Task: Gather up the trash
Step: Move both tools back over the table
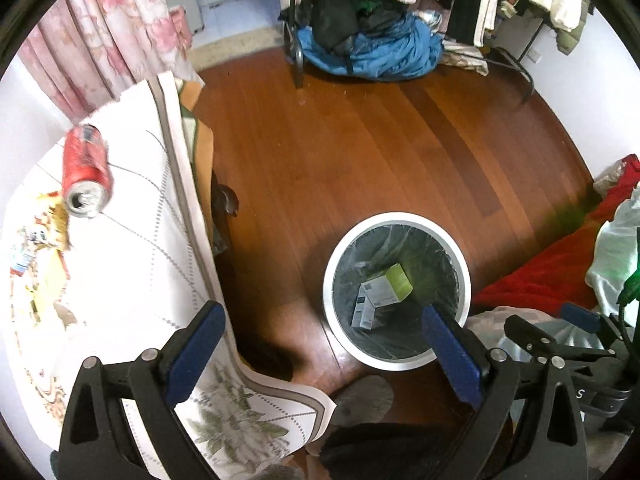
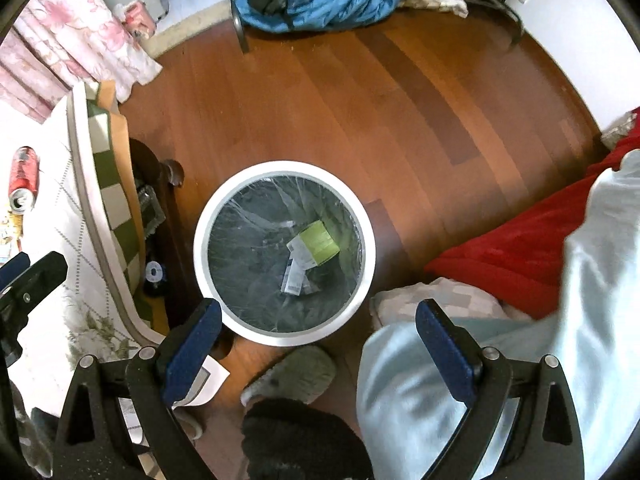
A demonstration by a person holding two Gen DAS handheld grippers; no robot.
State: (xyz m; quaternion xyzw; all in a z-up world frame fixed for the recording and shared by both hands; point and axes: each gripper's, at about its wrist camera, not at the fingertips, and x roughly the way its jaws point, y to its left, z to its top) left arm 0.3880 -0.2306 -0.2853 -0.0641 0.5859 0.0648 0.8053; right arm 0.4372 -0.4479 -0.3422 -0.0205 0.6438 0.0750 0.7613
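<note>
A white round trash bin (image 2: pixel 200 248) with a clear liner stands on the wooden floor. Inside it lie a green box (image 2: pixel 318 242) and a white printed box (image 2: pixel 294 276). My right gripper (image 2: pixel 320 308) hangs open and empty over the bin's near rim. My left gripper (image 1: pixel 320 312) is also open and empty, above the floor between the table edge and the bin (image 1: pixel 332 280). A red drink can (image 1: pixel 86 170) lies on its side on the white tablecloth, far left of both grippers. It also shows in the right wrist view, can (image 2: pixel 23 180).
Snack wrappers (image 1: pixel 44 224) lie near the can on the table (image 1: pixel 132 264). A grey slipper (image 2: pixel 296 372) is beside the bin. A red blanket (image 2: pixel 520 248) lies to the right. A blue bedding pile (image 1: pixel 372 52) and a clothes rack stand at the far side.
</note>
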